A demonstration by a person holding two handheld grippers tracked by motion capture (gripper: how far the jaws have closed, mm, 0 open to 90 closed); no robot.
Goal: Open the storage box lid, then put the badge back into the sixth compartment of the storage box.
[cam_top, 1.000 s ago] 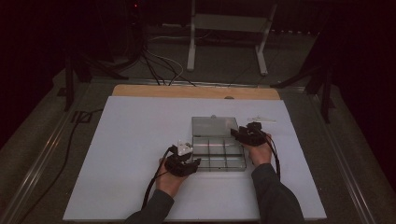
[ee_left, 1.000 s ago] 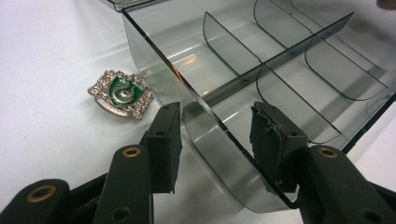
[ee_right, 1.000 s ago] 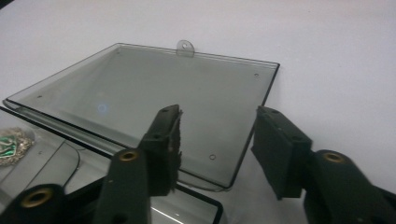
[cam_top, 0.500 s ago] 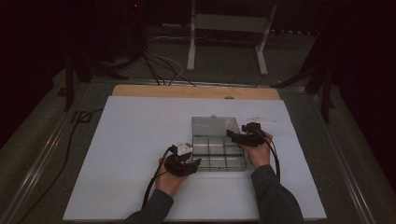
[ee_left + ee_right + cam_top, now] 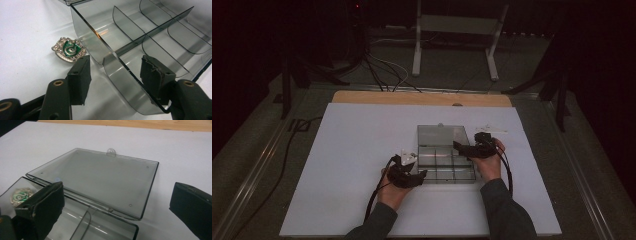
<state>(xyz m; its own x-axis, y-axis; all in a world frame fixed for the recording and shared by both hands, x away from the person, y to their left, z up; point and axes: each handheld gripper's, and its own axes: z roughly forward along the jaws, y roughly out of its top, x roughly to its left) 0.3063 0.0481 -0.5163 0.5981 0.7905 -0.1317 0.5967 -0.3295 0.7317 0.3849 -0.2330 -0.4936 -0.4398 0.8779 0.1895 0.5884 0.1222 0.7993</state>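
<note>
**Clerk:** Smoke-grey clear plastic, one compartment box, lid swung fully back and lying flat on the white table sheet. Dividers split the tray into small cells, all bare as far as the frames show.

**Checker:** And the loose item?

**Clerk:** One silver crest badge with green enamel, flat on the sheet, outside the box, just beyond the near corner wall. It sits ahead of the left gripper, just past its outer pad.

**Checker:** Tongs, left?

**Clerk:** Jaws partly apart and lately widening, straddling the rounded near corner of the tray wall; one pad outside, one inside. The pads do not look pressed on the wall. Nothing is gripped.

**Checker:** Right?

**Clerk:** Right gripper has just spread to full width, nothing between its jaws. It hangs over the tray's right side, aimed at the lid; the badge shows through the wall beside its left pad.

**Checker:** Step in hand?

**Clerk:** By judgement, the box is opened and let go; loading the badge comes next. That calls for the left gripper to shift off the corner toward the badge, close on its edges, lift it over the wall and set it in a near cell.

**Checker:** Orientation?

**Clerk:** Badge face up; its shield outline appears to run slantwise away from the left jaws, though the pointed end cannot be told. The box's long axis runs from the person toward the lid.
</note>
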